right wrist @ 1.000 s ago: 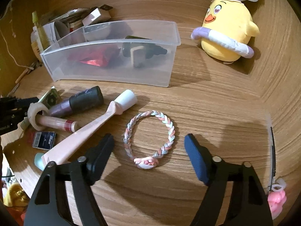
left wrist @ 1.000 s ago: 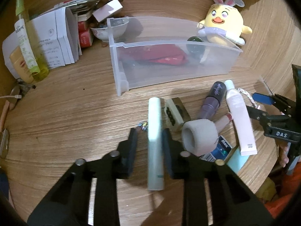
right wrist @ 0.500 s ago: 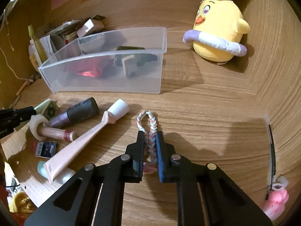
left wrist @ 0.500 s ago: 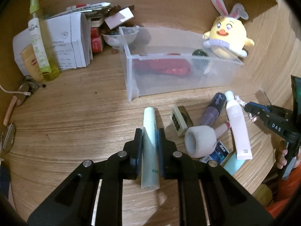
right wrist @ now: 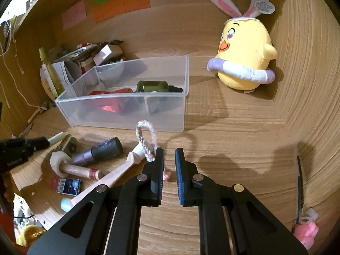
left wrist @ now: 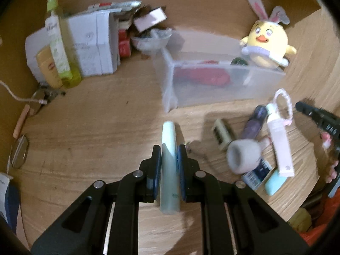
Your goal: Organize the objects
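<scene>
The wooden desk (right wrist: 233,148) is not tidy yet. The clear box (right wrist: 127,114) is the biggest thing here, and I think the loose things are meant to go in it. It holds only a red thing (right wrist: 108,106) and a dark green bottle (right wrist: 155,87), so I think the job is just getting going.

In front of the box a small pile lies on the desk: a long pink tube (right wrist: 110,176), a purple and grey bottle (right wrist: 102,150), a white ring (right wrist: 56,161), a little cream block (right wrist: 72,146) and a small blue packet (right wrist: 69,186). All of those are left to do.

My left gripper (left wrist: 169,155) squeezes a pale green tube (left wrist: 169,131) between its jaws. The tube points at the box and is well short of it.

My right gripper (right wrist: 169,150) is closed as far as it goes on a braided bracelet (right wrist: 139,132). The loop stands up just beside the left jaw, near the front wall of the box.

Some things are hard to see. The left picture is smeary. The red thing is only a fuzzy shape behind the cloudy wall, so I cannot say what it is. A light blue thing (right wrist: 64,204) is mostly hidden under the pink tube. Of the part of the bracelet that is pinched, only a tiny pink bit shows between the jaws.
</scene>
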A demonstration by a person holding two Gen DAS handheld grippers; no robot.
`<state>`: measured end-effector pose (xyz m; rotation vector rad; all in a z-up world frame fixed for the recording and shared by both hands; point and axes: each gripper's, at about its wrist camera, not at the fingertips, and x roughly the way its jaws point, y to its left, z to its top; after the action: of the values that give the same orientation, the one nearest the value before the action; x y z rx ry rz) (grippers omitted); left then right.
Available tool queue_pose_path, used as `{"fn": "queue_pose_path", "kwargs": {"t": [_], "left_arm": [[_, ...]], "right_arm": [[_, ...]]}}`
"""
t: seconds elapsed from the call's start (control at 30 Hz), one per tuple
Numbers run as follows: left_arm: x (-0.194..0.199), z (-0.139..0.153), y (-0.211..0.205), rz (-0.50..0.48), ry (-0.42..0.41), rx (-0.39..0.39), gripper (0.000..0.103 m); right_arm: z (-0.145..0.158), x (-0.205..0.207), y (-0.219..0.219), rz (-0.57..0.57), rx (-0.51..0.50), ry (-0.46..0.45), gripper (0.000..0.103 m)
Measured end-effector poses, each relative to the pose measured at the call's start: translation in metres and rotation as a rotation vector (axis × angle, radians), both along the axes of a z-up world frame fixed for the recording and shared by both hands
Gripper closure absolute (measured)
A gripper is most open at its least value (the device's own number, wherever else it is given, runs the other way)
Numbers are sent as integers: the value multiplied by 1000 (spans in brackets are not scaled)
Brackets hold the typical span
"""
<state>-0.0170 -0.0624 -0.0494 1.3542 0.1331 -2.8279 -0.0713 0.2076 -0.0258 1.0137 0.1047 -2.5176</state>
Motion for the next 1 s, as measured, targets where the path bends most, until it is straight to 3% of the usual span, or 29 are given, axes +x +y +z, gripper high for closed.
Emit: {"fn": "queue_pose_path", "kwargs": {"t": [0.27, 0.3, 0.37, 0.4, 0.43, 0.53, 0.7, 0.77, 0.83, 1.0], "left_arm": [[-5, -12, -10, 13, -39, 10, 88], [-6, -12, -10, 14, -35, 10, 88], [-11, -12, -11, 9, -36, 11, 88], [-13, -12, -11, 6, -35, 13, 88], [-15, -12, -12, 4, -32, 14, 88], [-19, -12, -15, 20, -30, 16, 88], [-21, -11, -23, 60, -25, 39, 88], [-19, -8, -25, 70, -12, 42, 88], [-17, -5, -26, 73, 2, 43, 88], [-15, 7, -23, 63, 43, 60, 88]], "right_arm": [[-2, -4, -4, 31, 6, -25, 93], [-3, -5, -4, 37, 3, -38, 89], [-6, -9, -4, 47, -3, -67, 74], [-8, -11, -4, 40, 5, -72, 59], [-9, -11, -4, 33, 11, -67, 52], [-12, -13, -4, 22, 53, -49, 52], [-31, -21, -6, 26, 148, -105, 53], [-37, -21, -5, 26, 158, -114, 63], [-38, -20, -4, 27, 156, -113, 80], [-37, -23, -4, 23, 147, -117, 86]]}}
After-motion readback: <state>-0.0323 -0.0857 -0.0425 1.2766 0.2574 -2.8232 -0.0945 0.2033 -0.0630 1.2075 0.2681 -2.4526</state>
